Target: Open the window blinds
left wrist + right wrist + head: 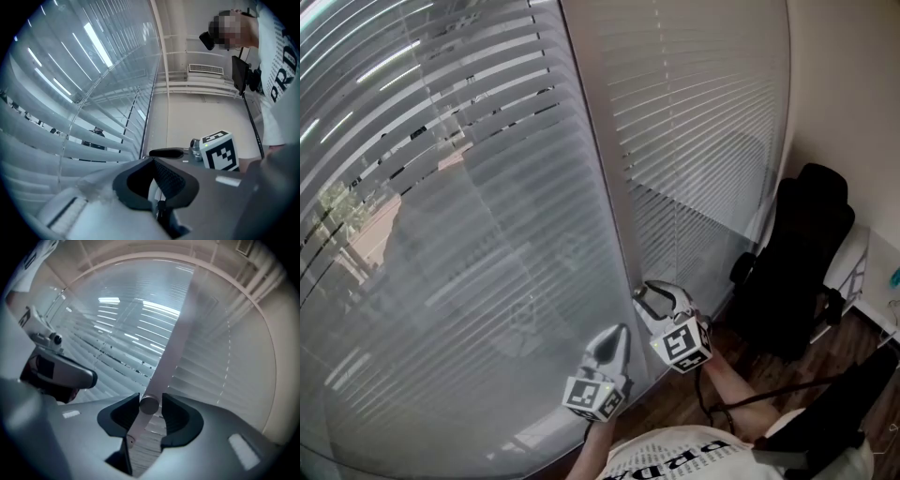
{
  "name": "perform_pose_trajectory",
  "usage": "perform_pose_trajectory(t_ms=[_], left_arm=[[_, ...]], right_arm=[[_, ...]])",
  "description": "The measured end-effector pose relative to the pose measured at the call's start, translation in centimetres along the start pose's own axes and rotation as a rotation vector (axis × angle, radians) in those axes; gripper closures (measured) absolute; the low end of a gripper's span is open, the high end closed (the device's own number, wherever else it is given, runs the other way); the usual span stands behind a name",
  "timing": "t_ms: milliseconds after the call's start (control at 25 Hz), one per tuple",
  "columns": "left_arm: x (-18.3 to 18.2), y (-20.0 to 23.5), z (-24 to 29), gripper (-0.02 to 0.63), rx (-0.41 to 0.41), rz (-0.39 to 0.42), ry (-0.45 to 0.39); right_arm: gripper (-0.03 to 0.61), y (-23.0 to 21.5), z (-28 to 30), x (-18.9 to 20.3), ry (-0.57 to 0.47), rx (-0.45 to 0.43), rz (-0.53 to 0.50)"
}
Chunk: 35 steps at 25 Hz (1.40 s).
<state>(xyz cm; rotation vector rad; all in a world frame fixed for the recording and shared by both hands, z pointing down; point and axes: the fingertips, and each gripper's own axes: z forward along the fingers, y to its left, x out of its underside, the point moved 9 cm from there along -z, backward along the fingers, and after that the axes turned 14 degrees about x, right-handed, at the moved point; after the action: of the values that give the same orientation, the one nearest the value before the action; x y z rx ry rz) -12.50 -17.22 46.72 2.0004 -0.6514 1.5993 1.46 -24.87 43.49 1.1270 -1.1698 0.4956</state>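
Head view: the white slatted window blinds (469,234) hang fully lowered with the slats tilted nearly shut, so opening has yet to happen. Both claws sit near the blinds' bottom edge, by the white frame post (600,187): the left gripper (619,334) and the right gripper (645,295). A black office chair (797,253) crowds the right, and open room lies leftward.

Left gripper view: the left gripper (153,161) has its claw pressed together, with nothing in it.

Right gripper view: the right gripper (150,401) stands spread around the pale round tilt wand (171,352), seemingly without pinching it. The next move, I judge, is to clamp the wand and roll the wrist
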Motion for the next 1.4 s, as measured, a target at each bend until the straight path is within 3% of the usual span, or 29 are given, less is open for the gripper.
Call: perform_pose_trajectory(t_ms=[200, 400, 800, 1400], left_arm=[[0.3, -0.2, 0.3, 0.621, 0.011, 0.003, 0.003], [0.2, -0.3, 0.4, 0.621, 0.004, -0.003, 0.005], [0.1, -0.1, 0.5, 0.621, -0.007, -0.011, 0.003], [0.3, 0.0, 0.3, 0.621, 0.015, -0.005, 0.01]], right_arm=[[0.422, 0.8, 0.2, 0.4, -0.002, 0.002, -0.238], [0.445, 0.9, 0.3, 0.6, -0.013, 0.018, -0.275], [0.446, 0.5, 0.4, 0.7, 0.009, 0.007, -0.083], [0.446, -0.3, 0.6, 1.7, 0.083, -0.006, 0.417]])
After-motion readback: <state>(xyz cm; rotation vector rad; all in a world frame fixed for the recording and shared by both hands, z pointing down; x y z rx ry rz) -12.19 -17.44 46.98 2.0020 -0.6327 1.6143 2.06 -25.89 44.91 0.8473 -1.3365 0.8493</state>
